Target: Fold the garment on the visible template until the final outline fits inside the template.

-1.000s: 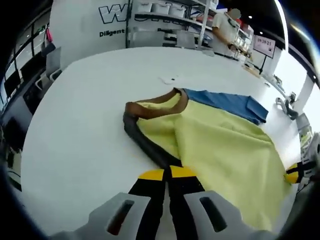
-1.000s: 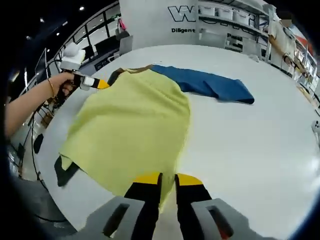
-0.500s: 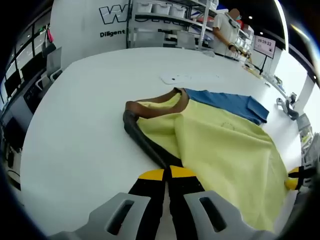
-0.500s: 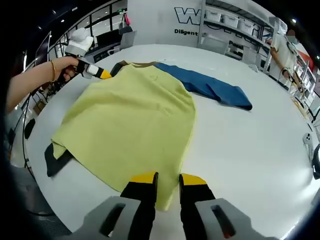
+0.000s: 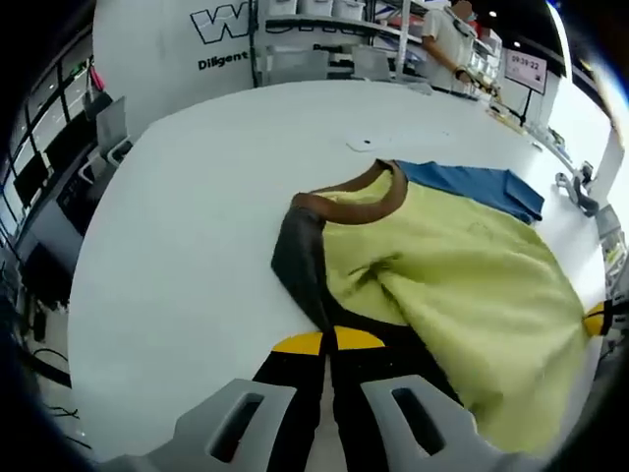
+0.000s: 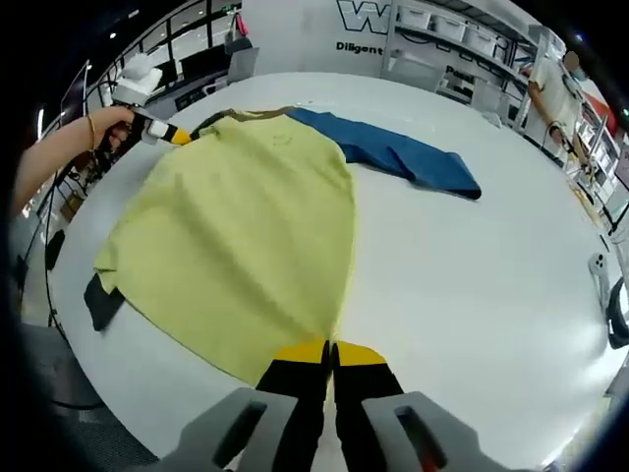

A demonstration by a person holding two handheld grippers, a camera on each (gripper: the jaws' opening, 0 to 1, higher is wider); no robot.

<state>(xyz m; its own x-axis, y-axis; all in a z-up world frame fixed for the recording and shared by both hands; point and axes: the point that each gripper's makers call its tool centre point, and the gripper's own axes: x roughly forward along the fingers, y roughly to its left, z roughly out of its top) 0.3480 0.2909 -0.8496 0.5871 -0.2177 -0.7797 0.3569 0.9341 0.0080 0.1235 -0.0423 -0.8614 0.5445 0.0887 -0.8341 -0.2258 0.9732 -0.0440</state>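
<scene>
A yellow shirt (image 6: pixel 246 226) with a brown collar (image 5: pixel 349 202) lies spread on the white table (image 6: pixel 491 285). One sleeve is blue (image 6: pixel 403 152); the other is dark (image 6: pixel 98 300) and pokes out at the near left. In the left gripper view the dark shoulder strip (image 5: pixel 300 265) runs down into my left gripper (image 5: pixel 327 340), which is shut on it. That left gripper (image 6: pixel 167 132) also appears in the right gripper view at the collar end, held by a hand. My right gripper (image 6: pixel 329 350) is shut on the yellow hem; its yellow tip (image 5: pixel 596 320) appears at the shirt's far edge.
The rounded table edge (image 6: pixel 128 379) drops off close to the hem side. A small flat item (image 5: pixel 366 145) lies beyond the collar. Dark tools (image 6: pixel 617 315) sit at the table's right rim. Shelves (image 5: pixel 324 39) and a standing person (image 5: pixel 457 34) are behind the table.
My right gripper's jaws, apart half a second ago, have shut on the yellow hem. The collar end has bunched slightly and the dark shoulder strip now looks wider.
</scene>
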